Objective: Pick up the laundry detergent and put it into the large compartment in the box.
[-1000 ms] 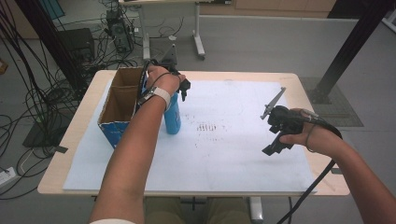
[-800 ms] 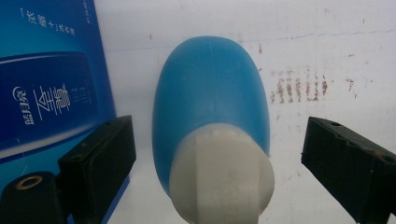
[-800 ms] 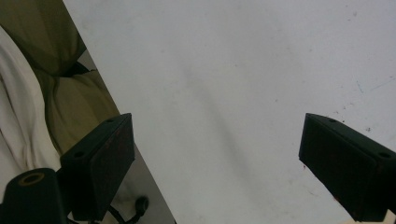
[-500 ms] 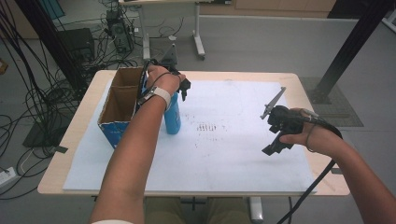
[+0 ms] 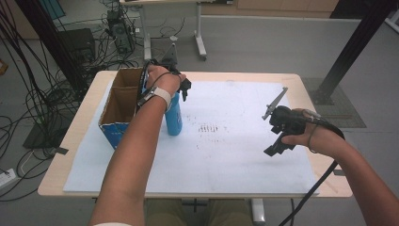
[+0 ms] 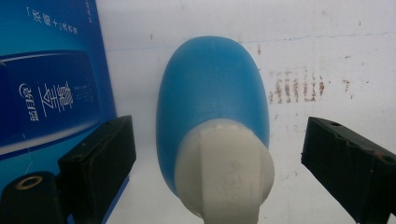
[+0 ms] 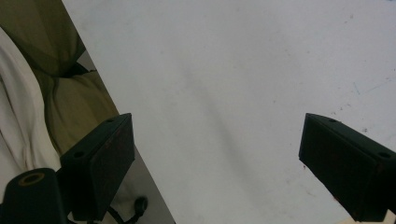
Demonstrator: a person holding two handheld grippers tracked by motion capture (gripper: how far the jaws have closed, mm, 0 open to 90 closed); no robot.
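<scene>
A blue bottle (image 5: 173, 117) with a white cap stands upright on the white sheet, right beside the open cardboard box (image 5: 120, 106). My left gripper (image 5: 181, 89) hovers directly over the bottle top. In the left gripper view the bottle (image 6: 212, 102) and its white cap (image 6: 226, 170) sit between the jaws, which stand wide apart and touch neither side. My right gripper (image 5: 277, 143) hangs open over the right part of the sheet, with bare white sheet (image 7: 233, 93) between its jaws.
The box's blue printed side (image 6: 51, 79) lies close to the left jaw. The white sheet (image 5: 226, 155) covers most of the wooden table (image 5: 66, 169). Cables and equipment crowd the floor at the far left. The person's lap shows past the table edge (image 7: 107, 98).
</scene>
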